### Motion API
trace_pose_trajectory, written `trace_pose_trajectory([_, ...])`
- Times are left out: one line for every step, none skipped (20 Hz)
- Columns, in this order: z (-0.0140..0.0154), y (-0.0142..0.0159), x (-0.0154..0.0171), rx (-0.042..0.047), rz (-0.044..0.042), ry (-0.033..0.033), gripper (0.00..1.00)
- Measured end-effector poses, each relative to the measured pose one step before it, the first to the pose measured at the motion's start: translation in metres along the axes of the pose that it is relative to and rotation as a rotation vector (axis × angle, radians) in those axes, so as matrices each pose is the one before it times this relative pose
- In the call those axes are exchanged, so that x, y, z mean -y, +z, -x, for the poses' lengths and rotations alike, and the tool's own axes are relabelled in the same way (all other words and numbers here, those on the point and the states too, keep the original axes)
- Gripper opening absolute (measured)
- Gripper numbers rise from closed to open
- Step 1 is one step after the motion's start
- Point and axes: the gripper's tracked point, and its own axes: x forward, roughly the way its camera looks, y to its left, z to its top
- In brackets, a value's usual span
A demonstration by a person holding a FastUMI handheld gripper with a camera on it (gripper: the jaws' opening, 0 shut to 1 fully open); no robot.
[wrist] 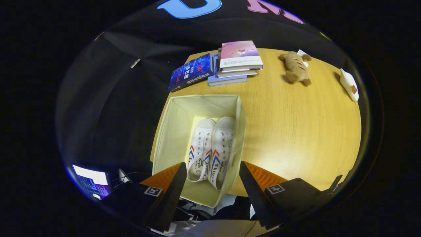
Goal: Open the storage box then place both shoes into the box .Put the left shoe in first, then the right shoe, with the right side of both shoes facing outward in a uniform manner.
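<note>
i see my gripper [212, 174] with fingers spread apart, holding nothing, above the open storage box [171, 131] on the wooden table [296, 131]. both white sneakers [210, 148] lie inside, side by side. beyond the box are stacked books [235, 64], a plush toy [296, 69].

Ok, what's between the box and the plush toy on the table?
Nothing: in the gripper view, bare tabletop runs from the box to the plush toy. The open gripper hovers over both shoes in the box.

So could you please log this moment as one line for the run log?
box: open | shoes: both inside, side by side | gripper: open, empty, above box | table: books, plush toy
</note>
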Motion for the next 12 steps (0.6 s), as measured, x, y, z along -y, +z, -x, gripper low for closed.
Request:
trace_pose_trajectory([0.00739,0.00248,0.00943,0.02725,0.00205,-0.00396,0.98])
trace_pose_trajectory([0.00776,0.00198,0.00775,0.02398,0.00374,0.0025,0.98])
trace_pose_trajectory([0.00637,0.00202,0.00942,0.02172,0.00836,-0.00247,0.98])
trace_pose_trajectory([0.00603,0.0015,0.01218,0.01816,0.01366,-0.00796,0.98])
trace_pose_trajectory([0.00419,0.00126,0.00911,0.01499,0.01127,-0.00672,0.98])
trace_pose_trajectory([0.00543,0.00117,0.00937,0.01647,0.00876,-0.01063,0.98])
trace_pose_trajectory([0.00752,0.00161,0.00928,0.01933,0.00616,-0.00296,0.98])
trace_pose_trajectory([0.00465,0.00322,0.0059,0.02278,0.00432,0.00004,0.98])
trace_pose_trajectory([0.00453,0.00209,0.008,0.02053,0.00647,-0.00097,0.98])
trace_pose_trajectory([0.00241,0.00091,0.00926,0.01562,0.00588,-0.00749,0.98])
trace_pose_trajectory([0.00752,0.00171,0.00727,0.01546,0.00352,-0.00703,0.98])
trace_pose_trajectory([0.00296,0.00079,0.00779,0.0145,0.00245,-0.008,0.98])
